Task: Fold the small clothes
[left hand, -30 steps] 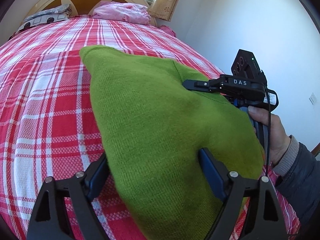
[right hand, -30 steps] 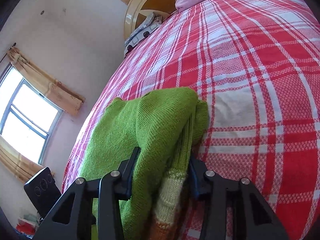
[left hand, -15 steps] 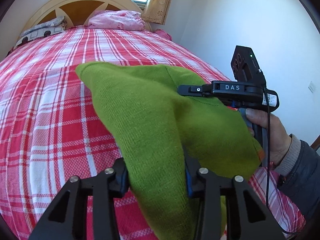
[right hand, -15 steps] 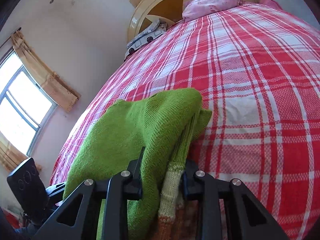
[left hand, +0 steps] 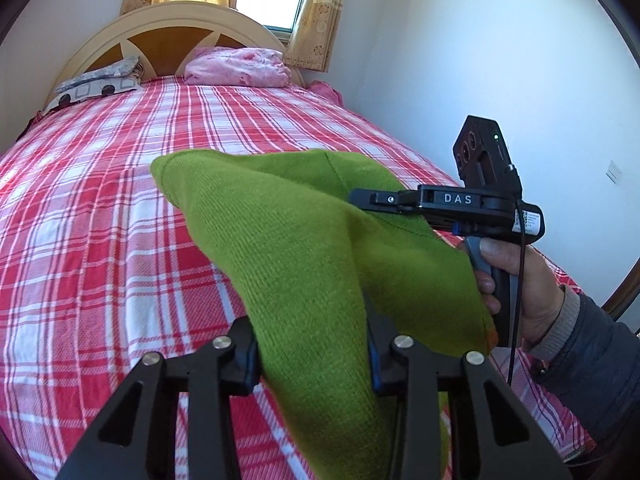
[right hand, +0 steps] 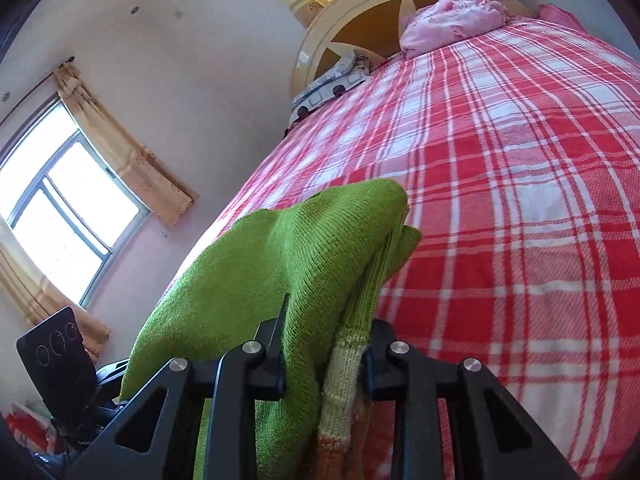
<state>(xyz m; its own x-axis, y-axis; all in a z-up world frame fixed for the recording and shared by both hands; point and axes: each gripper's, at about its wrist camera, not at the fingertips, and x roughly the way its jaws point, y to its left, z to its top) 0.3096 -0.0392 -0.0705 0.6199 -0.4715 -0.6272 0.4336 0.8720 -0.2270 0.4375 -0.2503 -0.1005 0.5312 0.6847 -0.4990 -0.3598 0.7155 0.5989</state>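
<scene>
A small green knitted garment [left hand: 288,240] hangs stretched between my two grippers above the red-and-white plaid bed [left hand: 100,208]. My left gripper [left hand: 312,344] is shut on its near edge, the cloth bunched between the blue pads. In the right wrist view the same green garment [right hand: 280,264] is pinched in my right gripper [right hand: 324,344], with a pale yellow and orange striped band [right hand: 340,392] showing between the fingers. The right gripper's body [left hand: 460,200], marked DAS, shows in the left wrist view, held by a hand [left hand: 516,280]. The garment's far end still touches the bed.
A pink bundle of cloth [left hand: 240,66] and a grey patterned pillow [left hand: 96,84] lie by the wooden headboard [left hand: 168,28]. A white wall [left hand: 500,60] runs along the bed's right side. Curtained windows [right hand: 60,208] stand behind and beside the bed.
Both grippers closed on the green garment's edges and lifted it off the bed. The cloth now hangs taut between them, and more of the headboard and window shows.
</scene>
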